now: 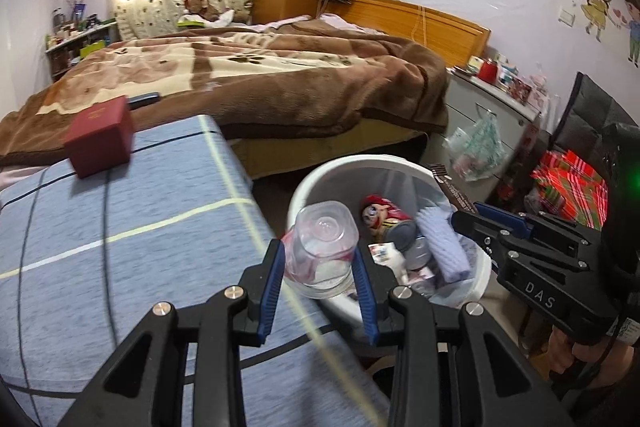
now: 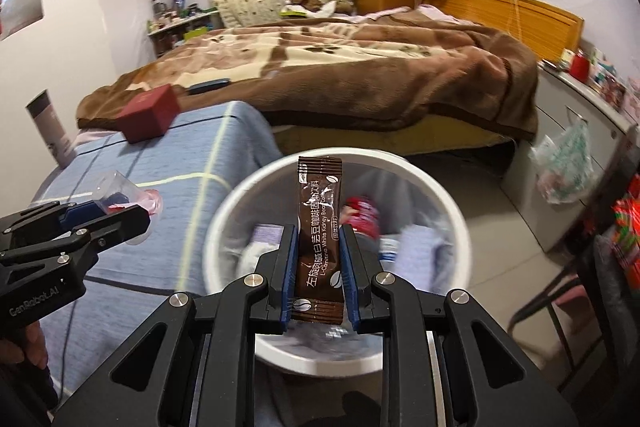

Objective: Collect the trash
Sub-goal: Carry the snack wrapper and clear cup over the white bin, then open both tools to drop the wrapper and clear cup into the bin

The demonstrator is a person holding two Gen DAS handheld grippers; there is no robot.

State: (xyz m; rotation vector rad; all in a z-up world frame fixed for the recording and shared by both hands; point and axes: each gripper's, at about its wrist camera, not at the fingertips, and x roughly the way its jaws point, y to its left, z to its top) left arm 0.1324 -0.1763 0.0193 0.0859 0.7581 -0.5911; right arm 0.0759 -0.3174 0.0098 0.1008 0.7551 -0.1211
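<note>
The right gripper [image 2: 319, 247] pinches a brown coffee sachet [image 2: 319, 227] upright between its fingers, above the white bin [image 2: 448, 203]. The left gripper [image 1: 320, 259] clamps a clear plastic cup [image 1: 322, 247], mouth toward the fingers, beside the bin's rim.

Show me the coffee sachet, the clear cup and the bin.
coffee sachet [image 2: 319, 227], right wrist view, middle of its printed face.
clear cup [image 1: 325, 241], left wrist view, on its upturned base.
bin [image 2: 430, 175], right wrist view, on its far white rim.

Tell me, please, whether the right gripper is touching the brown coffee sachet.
Touching. In the right wrist view, the right gripper has both blue pads pressed against the sachet's edges, holding it upright above the white bin.
</note>
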